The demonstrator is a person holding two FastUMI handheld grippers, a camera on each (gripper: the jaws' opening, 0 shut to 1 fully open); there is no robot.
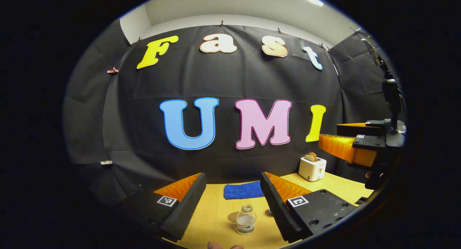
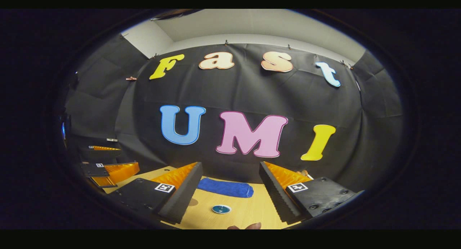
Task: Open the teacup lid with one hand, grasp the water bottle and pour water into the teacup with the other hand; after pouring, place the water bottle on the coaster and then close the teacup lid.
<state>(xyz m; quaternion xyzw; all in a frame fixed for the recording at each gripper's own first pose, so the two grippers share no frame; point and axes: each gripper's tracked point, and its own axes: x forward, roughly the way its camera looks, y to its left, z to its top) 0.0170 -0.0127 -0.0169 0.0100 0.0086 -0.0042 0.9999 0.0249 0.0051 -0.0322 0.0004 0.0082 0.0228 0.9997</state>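
Left gripper view: left gripper raised above the wooden table, jaws spread wide, nothing between them. Between the fingers and farther off, upright on the table, a small clear water bottle, cap off, a little water inside. Just left of and behind it, flat on the wood, a round brown coaster. Farther back, a folded blue cloth; to the far right, a white toaster with bread in its slots. At the right edge, the right gripper, fingers apart.

Right gripper view: right gripper also high above the table, jaws wide, empty. Between the fingers, low on the wood, a round blue teacup lid; the cup under it not discernible. Beyond it, the blue cloth. At the left edge, the left gripper, fingers apart.
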